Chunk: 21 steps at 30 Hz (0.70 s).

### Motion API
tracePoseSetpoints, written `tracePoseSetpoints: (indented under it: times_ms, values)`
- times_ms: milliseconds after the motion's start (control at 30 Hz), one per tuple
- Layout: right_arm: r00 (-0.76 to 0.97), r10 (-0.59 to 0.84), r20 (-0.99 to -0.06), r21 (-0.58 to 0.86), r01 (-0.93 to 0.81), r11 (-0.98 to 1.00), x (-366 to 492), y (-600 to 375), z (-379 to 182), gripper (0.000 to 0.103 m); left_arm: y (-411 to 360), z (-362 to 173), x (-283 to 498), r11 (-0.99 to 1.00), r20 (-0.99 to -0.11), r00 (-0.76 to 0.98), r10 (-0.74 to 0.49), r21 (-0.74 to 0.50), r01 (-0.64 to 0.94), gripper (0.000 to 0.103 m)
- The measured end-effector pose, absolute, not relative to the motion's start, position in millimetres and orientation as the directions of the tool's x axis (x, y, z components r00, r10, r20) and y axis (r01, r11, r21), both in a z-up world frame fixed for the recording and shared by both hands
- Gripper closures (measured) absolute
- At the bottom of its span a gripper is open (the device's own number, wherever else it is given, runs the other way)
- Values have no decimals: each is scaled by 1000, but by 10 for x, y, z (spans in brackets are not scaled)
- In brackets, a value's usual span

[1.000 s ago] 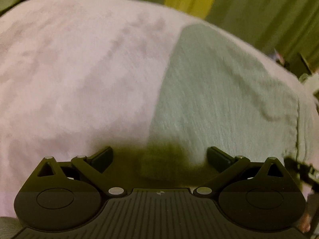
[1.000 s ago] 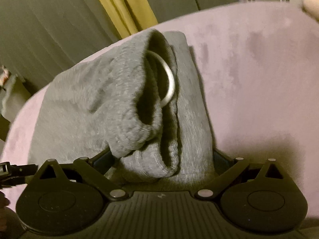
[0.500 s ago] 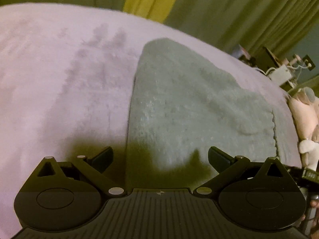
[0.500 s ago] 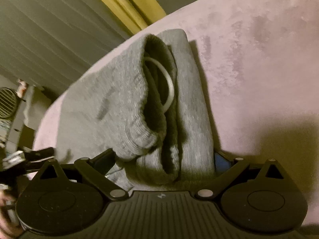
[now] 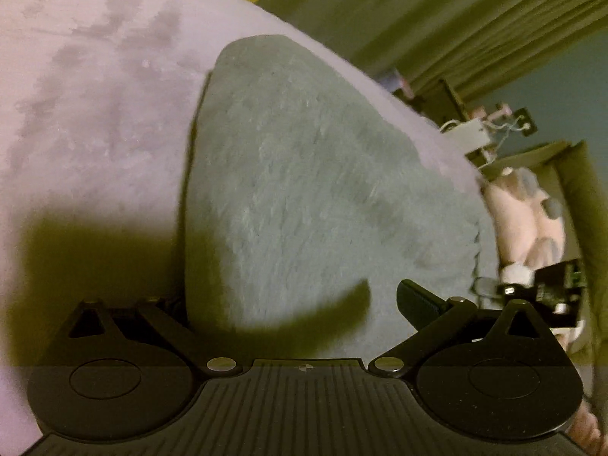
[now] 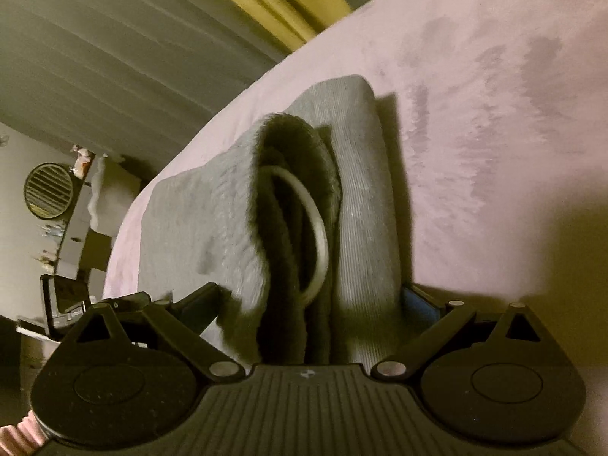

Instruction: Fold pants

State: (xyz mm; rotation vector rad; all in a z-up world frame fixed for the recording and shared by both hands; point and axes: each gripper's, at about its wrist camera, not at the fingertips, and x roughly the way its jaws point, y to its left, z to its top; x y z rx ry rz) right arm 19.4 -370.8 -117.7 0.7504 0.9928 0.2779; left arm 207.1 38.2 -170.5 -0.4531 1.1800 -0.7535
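The grey pants (image 5: 304, 190) lie folded on a pink plush bed cover (image 5: 95, 133). My left gripper (image 5: 296, 300) is open, with the near edge of the pants between its fingers; the left finger is hidden by cloth and shadow. In the right wrist view the waistband end of the pants (image 6: 296, 228) bunches up between the fingers of my right gripper (image 6: 307, 304), with a white drawstring loop (image 6: 317, 235) showing inside the fold. The right gripper's jaws stand wide, with cloth between them.
Olive curtains (image 5: 437, 19) hang behind the bed. The person's hand and the other gripper (image 5: 532, 266) show at the right edge of the left wrist view. A dresser with a round vent (image 6: 47, 190) stands at the left of the right wrist view.
Both grippers have moved in closer over the pants and tilted. The pants now fill more of each view. The jaws have stayed wide.
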Motion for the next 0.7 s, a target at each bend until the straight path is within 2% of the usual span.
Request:
tracePoseSetpoints:
  times_ms: [267, 433, 500, 567, 700]
  values:
    - [550, 569, -611, 713, 70, 697, 306, -3684, -1268, 4, 472, -1826, 2238, 604, -599, 119, -792, -736, 307, 0]
    - [571, 547, -612, 681, 29, 731, 317, -3623, -1251, 4, 392, -1766, 2253, 613, -615, 115, -780, -714, 338, 0]
    - [580, 515, -631, 628, -7, 778, 300, -3521, -1192, 12, 366, -1747, 2230, 599, -604, 119, -788, -709, 373, 0]
    - [587, 496, -640, 595, -31, 803, 286, -3438, -1144, 26, 358, -1736, 2204, 589, -596, 120, -794, -704, 396, 0]
    - [579, 505, -640, 601, -32, 799, 311, -3451, -1116, 28, 367, -1781, 2250, 582, -580, 129, -804, -723, 373, 0]
